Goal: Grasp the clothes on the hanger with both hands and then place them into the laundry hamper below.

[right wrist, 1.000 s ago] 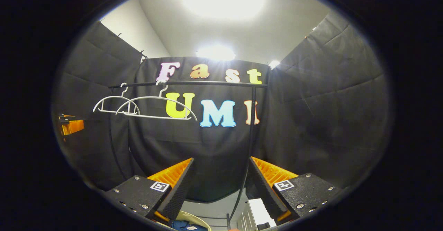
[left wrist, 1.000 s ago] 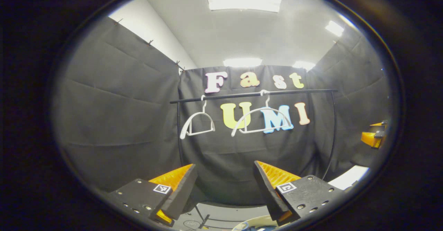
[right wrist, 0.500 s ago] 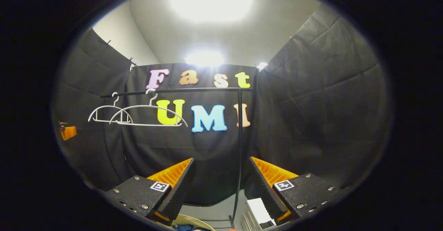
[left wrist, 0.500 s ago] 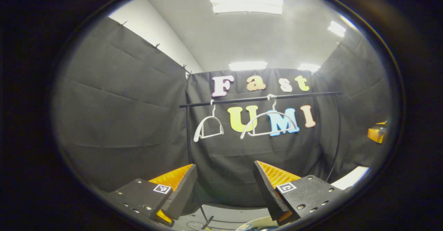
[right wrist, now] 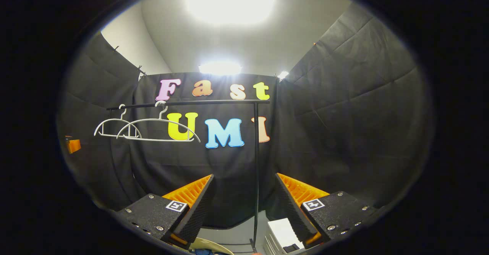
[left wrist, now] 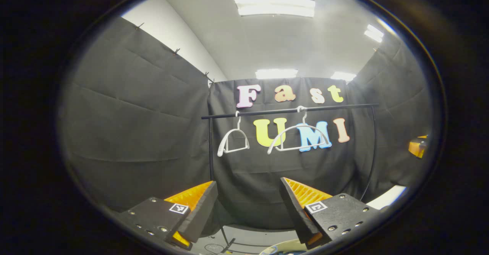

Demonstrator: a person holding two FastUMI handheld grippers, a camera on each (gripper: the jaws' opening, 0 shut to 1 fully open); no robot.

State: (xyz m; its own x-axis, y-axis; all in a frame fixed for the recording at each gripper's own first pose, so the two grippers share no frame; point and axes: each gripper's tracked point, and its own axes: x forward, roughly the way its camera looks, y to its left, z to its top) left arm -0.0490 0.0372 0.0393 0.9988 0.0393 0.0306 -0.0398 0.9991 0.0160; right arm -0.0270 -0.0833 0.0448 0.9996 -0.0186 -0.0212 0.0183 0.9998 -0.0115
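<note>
Left gripper (left wrist: 248, 194): held wide, empty | right gripper (right wrist: 244, 188): held wide, empty | two bare hangers (left wrist: 298, 138) hung on rail (left wrist: 290, 110)

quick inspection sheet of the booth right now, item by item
surface: grey floor under the rack.
job's things: two white hangers on the black rail, both bare; cream hamper rim low between the fingers, blue fabric inside.
clutter: white drawer unit by the rack's post.
grippers: left gripper open, holding nothing; right gripper open, holding nothing.
cables: nothing seen.
surroundings: black cloth walls, lit ceiling panels.
</note>
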